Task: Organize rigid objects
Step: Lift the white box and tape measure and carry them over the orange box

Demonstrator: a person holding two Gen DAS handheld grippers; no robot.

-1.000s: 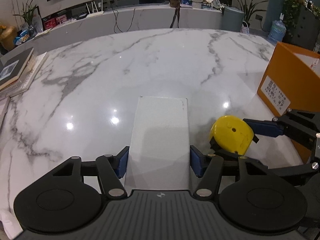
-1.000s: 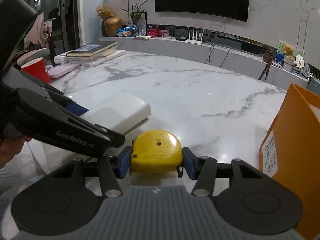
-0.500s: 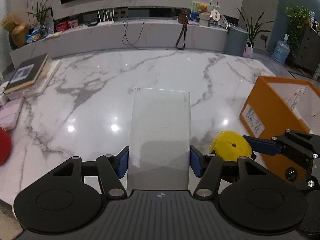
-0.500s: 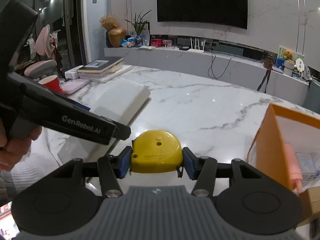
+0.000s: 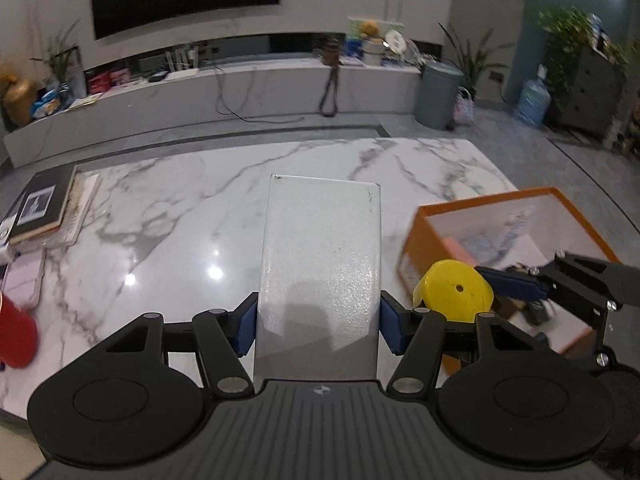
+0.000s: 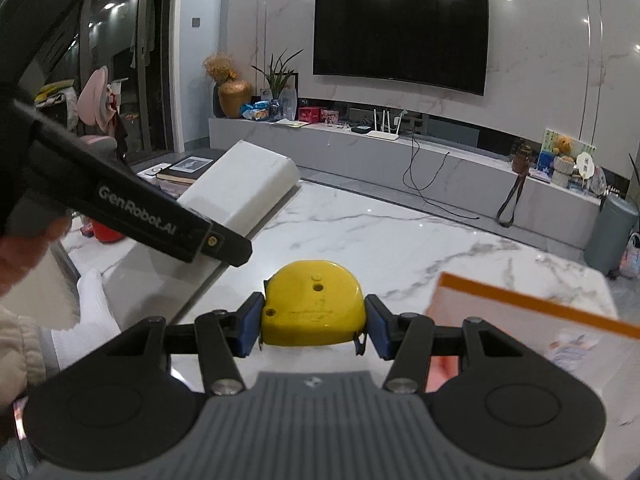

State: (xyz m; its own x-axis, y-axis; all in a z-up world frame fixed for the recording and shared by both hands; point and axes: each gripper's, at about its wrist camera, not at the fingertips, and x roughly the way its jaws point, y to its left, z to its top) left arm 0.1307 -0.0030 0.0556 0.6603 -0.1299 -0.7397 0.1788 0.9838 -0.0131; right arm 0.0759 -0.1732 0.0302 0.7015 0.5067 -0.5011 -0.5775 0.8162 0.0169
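Left gripper [image 5: 318, 322]: fingers clamped on white box [image 5: 320, 268], centre of frame, now lifted well clear of counter [image 5: 180, 200] versus a second ago. Right gripper [image 6: 313, 326]: fingers gripping yellow tape measure [image 6: 314, 304], also raised. Orange bin [image 5: 416, 236] at right, open top now in view, tape measure near its rim. Likely drop-off next. Readable: "GenRobot.AI" on left gripper's arm, left of right view.

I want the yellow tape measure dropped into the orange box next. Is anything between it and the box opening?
Nothing visible blocks it. The right hand-held gripper holds the yellow tape measure in the air at the near edge of the orange box, whose top is open. The white slab in the left hand-held gripper is off to its left.
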